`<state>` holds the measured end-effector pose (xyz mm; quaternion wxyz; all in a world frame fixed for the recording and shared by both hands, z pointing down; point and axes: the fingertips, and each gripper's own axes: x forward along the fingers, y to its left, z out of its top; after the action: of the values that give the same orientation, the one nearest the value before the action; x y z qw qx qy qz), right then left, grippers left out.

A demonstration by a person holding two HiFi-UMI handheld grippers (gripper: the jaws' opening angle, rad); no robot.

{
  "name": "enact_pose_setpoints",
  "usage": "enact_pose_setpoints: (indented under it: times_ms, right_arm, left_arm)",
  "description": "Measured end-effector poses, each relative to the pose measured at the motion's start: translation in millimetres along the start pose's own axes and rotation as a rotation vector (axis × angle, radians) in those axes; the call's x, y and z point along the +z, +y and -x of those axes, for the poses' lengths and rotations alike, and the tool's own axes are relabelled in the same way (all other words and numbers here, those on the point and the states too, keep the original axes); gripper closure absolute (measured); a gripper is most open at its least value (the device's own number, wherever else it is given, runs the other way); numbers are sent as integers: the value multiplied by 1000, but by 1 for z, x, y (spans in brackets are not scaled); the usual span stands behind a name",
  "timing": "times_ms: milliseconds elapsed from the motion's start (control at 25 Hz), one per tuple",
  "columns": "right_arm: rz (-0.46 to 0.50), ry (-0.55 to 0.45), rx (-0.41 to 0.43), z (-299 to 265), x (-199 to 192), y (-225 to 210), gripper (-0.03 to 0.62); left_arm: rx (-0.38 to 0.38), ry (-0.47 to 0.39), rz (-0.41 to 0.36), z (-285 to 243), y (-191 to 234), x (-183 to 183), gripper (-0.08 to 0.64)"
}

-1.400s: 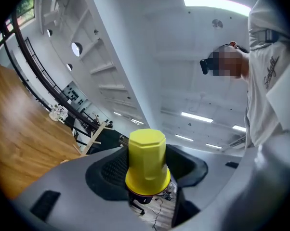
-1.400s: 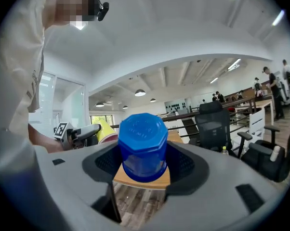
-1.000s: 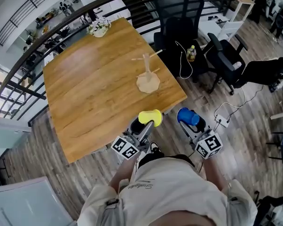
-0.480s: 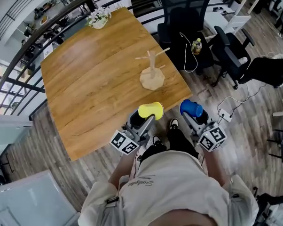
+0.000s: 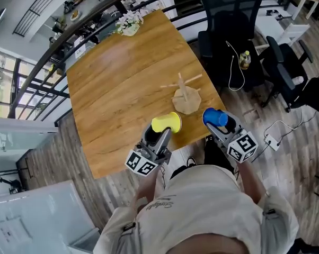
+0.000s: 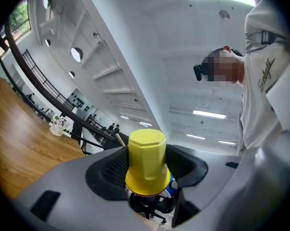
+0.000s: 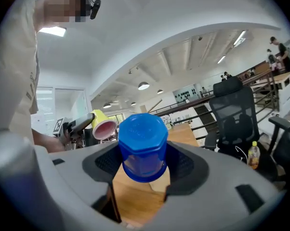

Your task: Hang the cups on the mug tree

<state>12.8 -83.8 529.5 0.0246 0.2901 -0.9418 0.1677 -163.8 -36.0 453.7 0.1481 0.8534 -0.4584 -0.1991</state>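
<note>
The left tool (image 5: 160,134) is clamped on a yellow cup (image 5: 167,122), held over the worktop's (image 5: 122,83) near edge at 7 o'clock from the wooden mug tree (image 5: 186,97). The right tool (image 5: 223,125) pinches a blue cup (image 5: 214,117) at the tree's 5 o'clock, just off the worktop's corner.

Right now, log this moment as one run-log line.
left gripper: shut on yellow plastic cup | right gripper: shut on blue plastic cup | wooden mug tree: bare, on wooden table
</note>
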Motion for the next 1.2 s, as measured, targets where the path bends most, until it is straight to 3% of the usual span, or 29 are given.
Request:
enact_pose_setpoints:
  times_ms: [240,920,1200]
  right_arm:
    - [46,-7,96,-32,29,-33,322]
    - [38,80,217,-72,22,-99,322]
    - [-69,111,195,-92,2,-114,322]
  left_arm:
    - [67,-46,-39,-32,7,21,314]
    - [222,-116,-71,-55,16,16,316]
    - [209,-101,-47,-54,18,11,316]
